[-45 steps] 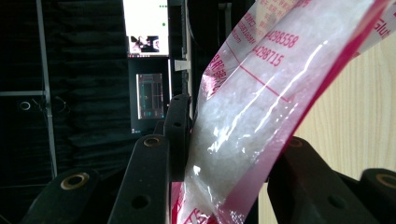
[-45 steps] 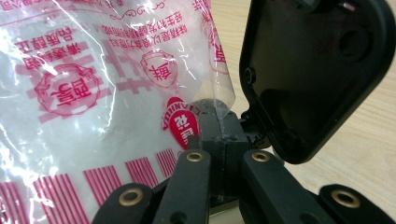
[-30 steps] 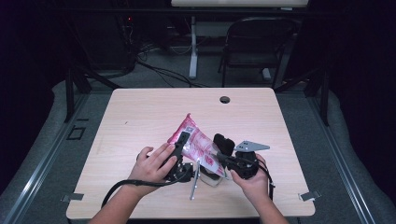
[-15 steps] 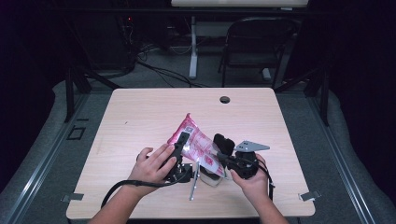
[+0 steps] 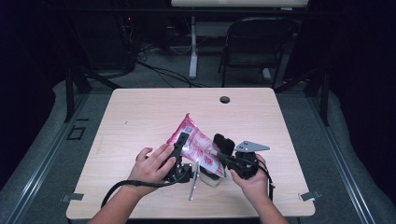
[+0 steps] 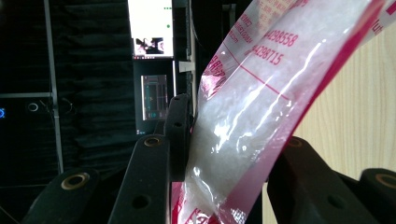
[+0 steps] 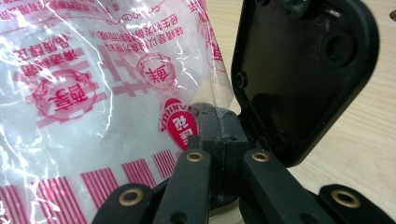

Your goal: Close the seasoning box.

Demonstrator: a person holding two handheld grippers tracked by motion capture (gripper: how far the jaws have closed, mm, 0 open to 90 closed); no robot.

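A clear bag printed in pink (image 5: pixel 200 143), filled with white stuff, is held tilted above the near middle of the table. My left gripper (image 5: pixel 179 141) grips its left side; in the left gripper view the bag (image 6: pixel 247 116) sits squeezed between the black pads (image 6: pixel 179 135). My right gripper (image 5: pixel 218 157) is at the bag's lower right. In the right gripper view its jaws (image 7: pixel 218 133) are shut on the bag's clear film (image 7: pixel 93 93). A flat black piece (image 7: pixel 303 70) stands just beside those jaws.
The wooden table (image 5: pixel 140 112) has a round cable hole (image 5: pixel 224 99) near its far edge. A dark folding chair (image 5: pixel 259 46) stands behind the table. Cables trail from both grippers to the table's near edge. A lit monitor (image 6: pixel 149 28) glows in the dark background.
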